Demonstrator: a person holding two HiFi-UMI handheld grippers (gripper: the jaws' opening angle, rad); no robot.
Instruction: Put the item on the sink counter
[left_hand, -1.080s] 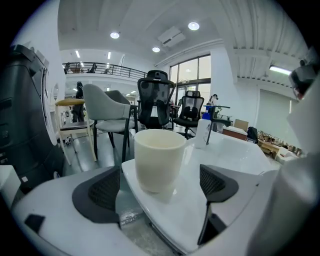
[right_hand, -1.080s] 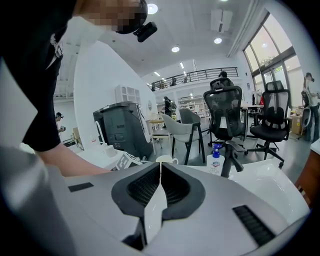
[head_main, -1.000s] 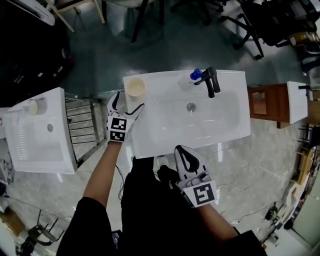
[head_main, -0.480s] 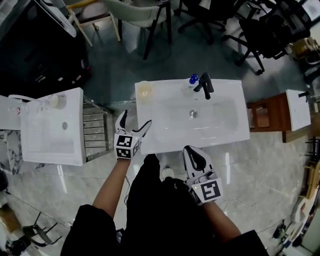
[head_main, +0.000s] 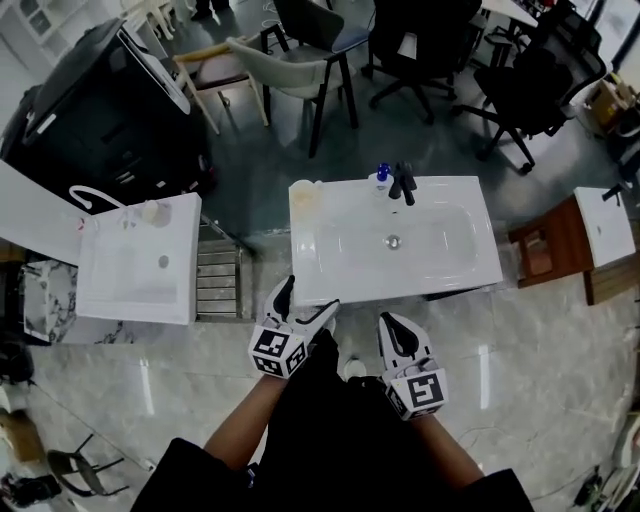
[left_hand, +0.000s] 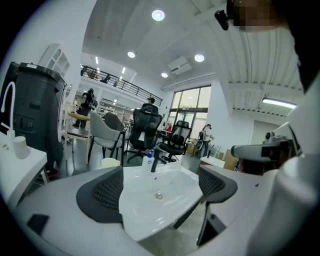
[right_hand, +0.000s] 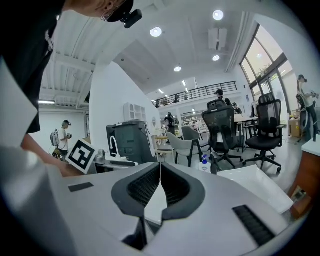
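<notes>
- Left gripper (head_main: 304, 303): fingers spread, empty, by the sink's (head_main: 312, 272) near-left corner.
- Right gripper (head_main: 393, 322): fingers pressed together, empty.
- Cup (head_main: 304, 190): far-left worktop corner.

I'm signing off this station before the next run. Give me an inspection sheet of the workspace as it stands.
Surface: white sink counter; nothing lies in the basin.
Job's things: cream round cup stands on the counter's back left corner, touched by neither tool.
Clutter: blue-capped bottle beside the black faucet at the back rim.
Tools: left tool open, nothing between its jaws, facing the counter's front left corner; right tool shut on nothing, short of the front edge.
Cables: nothing seen.
Surroundings: second white sink at left, metal rack between the sinks, office chairs beyond, wooden cabinet at right.
</notes>
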